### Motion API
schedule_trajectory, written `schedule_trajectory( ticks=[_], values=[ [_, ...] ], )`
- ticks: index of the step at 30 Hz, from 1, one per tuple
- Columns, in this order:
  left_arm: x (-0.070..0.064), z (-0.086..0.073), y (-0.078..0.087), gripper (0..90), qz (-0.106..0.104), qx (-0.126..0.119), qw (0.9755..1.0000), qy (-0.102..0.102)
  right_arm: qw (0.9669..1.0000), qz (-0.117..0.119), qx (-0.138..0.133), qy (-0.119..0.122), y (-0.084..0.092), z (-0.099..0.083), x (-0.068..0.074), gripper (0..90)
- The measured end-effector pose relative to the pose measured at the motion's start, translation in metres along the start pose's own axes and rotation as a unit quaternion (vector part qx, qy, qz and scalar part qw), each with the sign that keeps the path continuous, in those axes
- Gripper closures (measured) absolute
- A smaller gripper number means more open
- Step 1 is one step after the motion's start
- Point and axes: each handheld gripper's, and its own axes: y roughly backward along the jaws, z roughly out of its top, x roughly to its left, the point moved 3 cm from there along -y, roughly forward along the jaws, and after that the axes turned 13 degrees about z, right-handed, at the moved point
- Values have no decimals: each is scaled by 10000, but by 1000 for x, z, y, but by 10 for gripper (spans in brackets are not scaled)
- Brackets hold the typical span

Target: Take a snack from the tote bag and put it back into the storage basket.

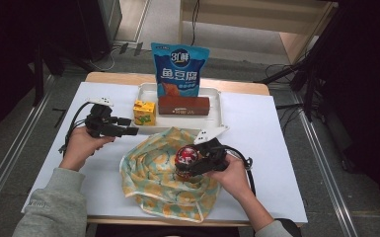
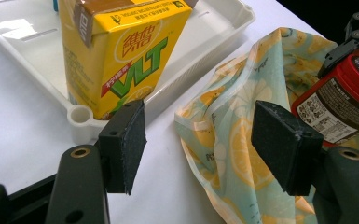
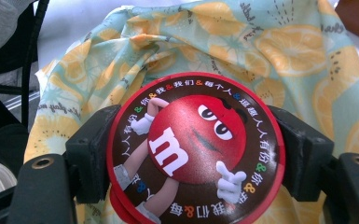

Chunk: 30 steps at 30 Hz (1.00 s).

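Observation:
A red-lidded candy tub (image 1: 186, 160) (image 3: 196, 144) stands over the lemon-print cloth bag (image 1: 158, 173) (image 3: 270, 46), and my right gripper (image 1: 197, 163) (image 3: 193, 149) is shut on its sides. The tub (image 2: 340, 98) also appears at the right edge of the left gripper view. My left gripper (image 1: 128, 131) (image 2: 205, 140) is open with nothing between its jaws, just left of the bag (image 2: 233, 126) and in front of a yellow drink carton (image 1: 144, 112) (image 2: 121, 51) that stands in the white tray (image 1: 217, 106) (image 2: 28, 51).
The tray also holds a brown box (image 1: 183, 105) and a blue snack bag (image 1: 179, 69) leaning at its back. A white sheet (image 1: 266, 148) covers the table. Cables and stands crowd the floor beyond the far edge.

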Motion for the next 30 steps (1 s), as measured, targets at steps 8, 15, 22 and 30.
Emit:
schedule_trajectory(
  ticks=[8,15,22,30],
  values=[
    [2,-5,7,355,-11,-35,10000,67,9999,54,56,67,1,9,-6,258],
    [2,-9,10,355,-30,-39,9999,107,9999,130,91,24,2,18,-10,258],
    [-1,-10,9,354,-37,2,10000,71,9997,158,157,36,3,24,-12,258],
    [-1,-10,10,354,-27,4,10000,69,9998,121,160,33,10,32,-15,259]
  ],
)
